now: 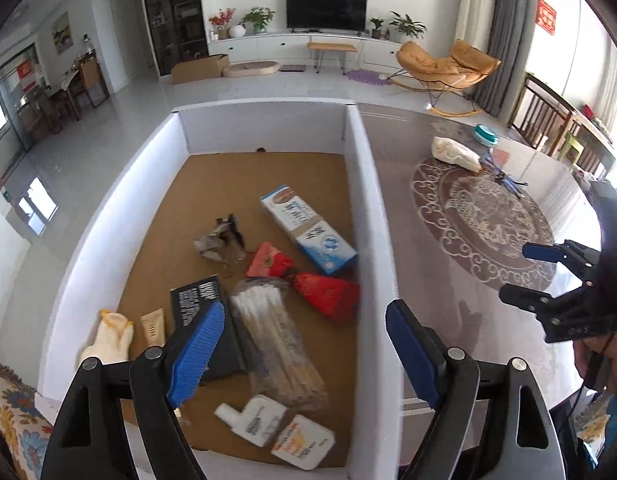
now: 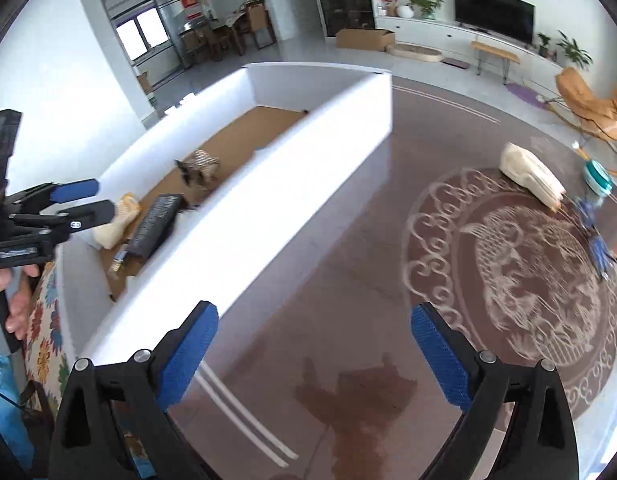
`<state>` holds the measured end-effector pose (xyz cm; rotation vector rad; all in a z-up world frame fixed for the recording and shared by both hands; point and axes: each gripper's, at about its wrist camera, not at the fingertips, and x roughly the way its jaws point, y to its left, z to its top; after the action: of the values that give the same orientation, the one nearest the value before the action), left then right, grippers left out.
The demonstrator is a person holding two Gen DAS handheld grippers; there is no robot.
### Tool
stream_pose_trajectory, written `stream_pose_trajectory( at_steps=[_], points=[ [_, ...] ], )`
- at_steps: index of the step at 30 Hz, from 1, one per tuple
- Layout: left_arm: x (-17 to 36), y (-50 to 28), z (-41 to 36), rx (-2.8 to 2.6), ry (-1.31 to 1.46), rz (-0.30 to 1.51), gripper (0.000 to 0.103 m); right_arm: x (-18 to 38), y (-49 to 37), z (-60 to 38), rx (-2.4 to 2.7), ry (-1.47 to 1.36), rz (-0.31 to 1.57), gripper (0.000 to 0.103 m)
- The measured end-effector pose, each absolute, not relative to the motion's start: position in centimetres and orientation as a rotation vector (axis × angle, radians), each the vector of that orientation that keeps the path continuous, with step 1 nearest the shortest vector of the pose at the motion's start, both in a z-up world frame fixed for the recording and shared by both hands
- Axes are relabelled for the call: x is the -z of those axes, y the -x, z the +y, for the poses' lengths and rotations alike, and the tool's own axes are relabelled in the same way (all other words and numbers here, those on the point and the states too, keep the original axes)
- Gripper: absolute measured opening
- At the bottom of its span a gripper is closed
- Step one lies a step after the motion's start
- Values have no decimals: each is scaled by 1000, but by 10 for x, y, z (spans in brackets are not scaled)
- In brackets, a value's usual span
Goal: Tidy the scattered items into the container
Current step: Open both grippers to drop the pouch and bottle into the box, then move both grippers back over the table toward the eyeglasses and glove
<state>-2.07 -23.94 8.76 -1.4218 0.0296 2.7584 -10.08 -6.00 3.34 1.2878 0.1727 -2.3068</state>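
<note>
Two ribbed blue-padded grippers [image 1: 304, 344] [image 2: 314, 354], jaws apart.

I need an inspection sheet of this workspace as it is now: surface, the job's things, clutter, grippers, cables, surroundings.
Surface: brown patterned tabletop, glossy.
Job's things: white box holds many items, among them a toothpaste carton, red pouch and white bottle; cream glove, blue item and teal round tin remain on the table.
Clutter: nothing seen.
Grippers: left gripper open above the box; right gripper open above the table; both empty.
Cables: nothing seen.
Surroundings: living room, television, orange chair.
</note>
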Motion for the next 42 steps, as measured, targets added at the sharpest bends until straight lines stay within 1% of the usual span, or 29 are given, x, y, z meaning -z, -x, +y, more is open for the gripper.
stream_pose_trajectory(
  at_steps=[2,5,7,9,10,13,15,25,33,42],
  points=[
    [-89,17,-194,-2690,1370,80,94,-10,103,0,2422,-1359,213,98],
    [-76,12,-132,-2602,1330,138,100,14,98,76,2538,-1452,190,98],
    [-55,14,-95,-2554,1327,174,101,23,90,111,2593,-1467,165,98],
    [-22,24,-62,-2500,1389,203,101,32,84,132,2622,-1463,152,98],
    [-5,30,-50,-2482,1429,212,101,35,81,140,2628,-1446,128,102],
    [35,46,-25,-2465,1513,209,101,36,78,155,2661,-1399,107,103],
    [48,56,-14,-2490,1535,209,103,35,79,161,2668,-1378,105,103],
    [51,97,17,-2649,1419,124,103,38,88,166,2696,-1394,86,103],
    [51,112,28,-2688,1381,111,103,38,88,166,2697,-1394,86,103],
    [51,128,45,-2609,1338,169,103,38,89,166,2697,-1393,86,103]
  ],
)
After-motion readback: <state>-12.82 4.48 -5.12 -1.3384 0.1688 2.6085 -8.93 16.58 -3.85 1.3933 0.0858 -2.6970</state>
